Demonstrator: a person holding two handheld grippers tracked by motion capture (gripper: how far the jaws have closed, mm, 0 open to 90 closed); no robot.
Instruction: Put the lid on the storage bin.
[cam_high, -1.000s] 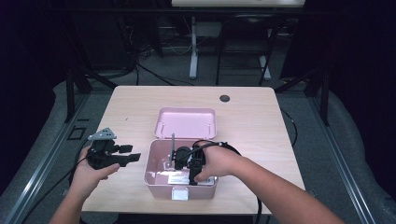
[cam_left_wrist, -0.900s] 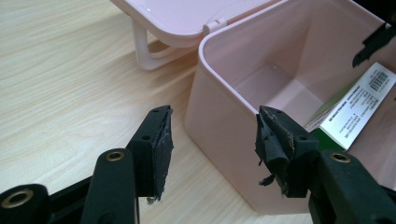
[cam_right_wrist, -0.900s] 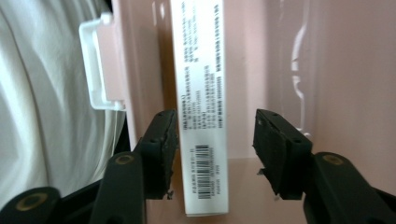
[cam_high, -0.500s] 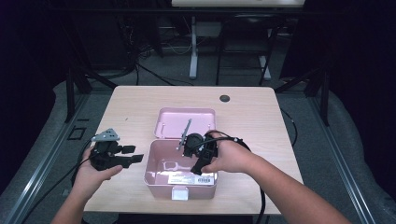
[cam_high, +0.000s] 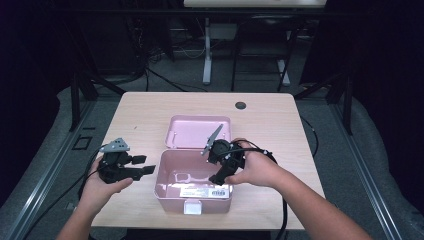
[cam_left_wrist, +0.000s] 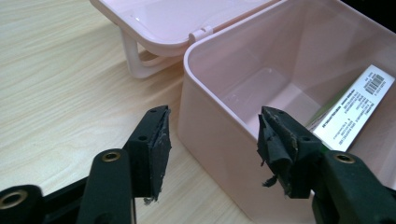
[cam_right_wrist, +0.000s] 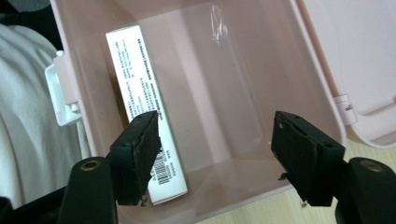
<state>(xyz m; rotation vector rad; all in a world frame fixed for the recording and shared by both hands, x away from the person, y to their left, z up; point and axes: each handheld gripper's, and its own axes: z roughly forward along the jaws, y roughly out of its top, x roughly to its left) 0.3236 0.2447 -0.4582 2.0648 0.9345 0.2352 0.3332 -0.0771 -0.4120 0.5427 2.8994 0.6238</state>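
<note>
Two grippers are seen in the high view on either side of an open pink box that stands on a wooden table. The left gripper is held just beside the box's left wall, its fingers spread and empty, while the right gripper is held over the box's right part, its fingers angled down into the opening. The hinged lid is laid back flat on the table beyond both sets of fingers, and a white carton is seen lying inside against the near wall. In the left gripper view, the left gripper is shown wide apart with nothing between its pads; the corner of the pink box stands in the gap ahead of the fingers, and the white carton is seen inside, past the right finger. In the right gripper view, the right gripper is likewise parted and empty above the box's interior; the white carton is seen leaning along the wall just beyond the left finger, its barcode end partly hidden behind that finger.
</note>
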